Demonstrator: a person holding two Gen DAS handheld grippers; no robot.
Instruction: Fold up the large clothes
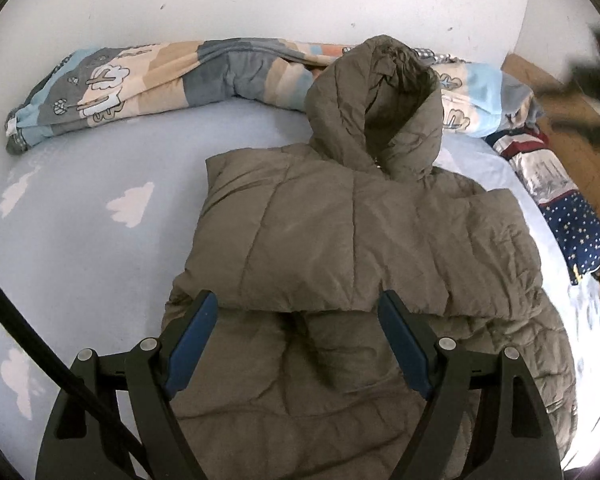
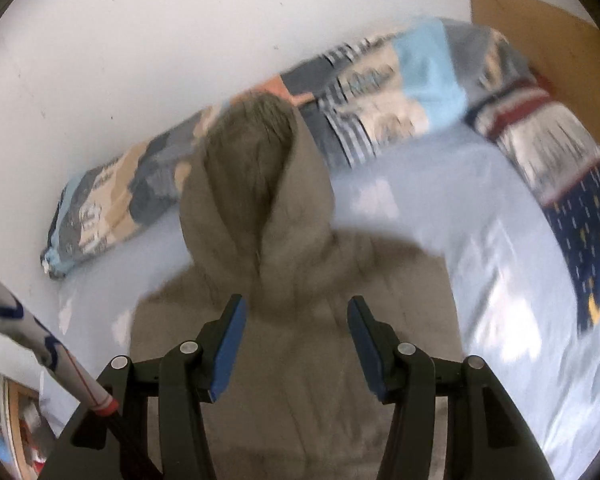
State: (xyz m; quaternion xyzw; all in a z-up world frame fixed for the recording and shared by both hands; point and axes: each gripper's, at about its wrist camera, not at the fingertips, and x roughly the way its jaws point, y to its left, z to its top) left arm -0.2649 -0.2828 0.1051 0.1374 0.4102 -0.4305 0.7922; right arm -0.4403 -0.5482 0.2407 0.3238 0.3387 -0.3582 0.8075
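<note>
An olive-brown hooded puffer jacket [image 1: 364, 240] lies on the pale blue bed sheet [image 1: 84, 208]. Its hood [image 1: 380, 108] points toward the wall, and a sleeve is folded across its chest. My left gripper [image 1: 298, 306] hovers open over the jacket's lower half, with nothing between its blue pads [image 1: 196, 332]. The right wrist view is blurred by motion. There my right gripper [image 2: 296, 304] stands open above the jacket [image 2: 300, 360], just below the hood [image 2: 256, 184], and holds nothing.
A rolled patchwork quilt [image 1: 140, 80] lies along the white wall behind the hood. A navy star-patterned blanket [image 1: 572, 224] lies on the right side of the bed, with a brown board [image 1: 572, 120] beyond it. A black cable [image 1: 32, 340] crosses the lower left. A dark blurred shape [image 1: 592, 72] shows at the top right.
</note>
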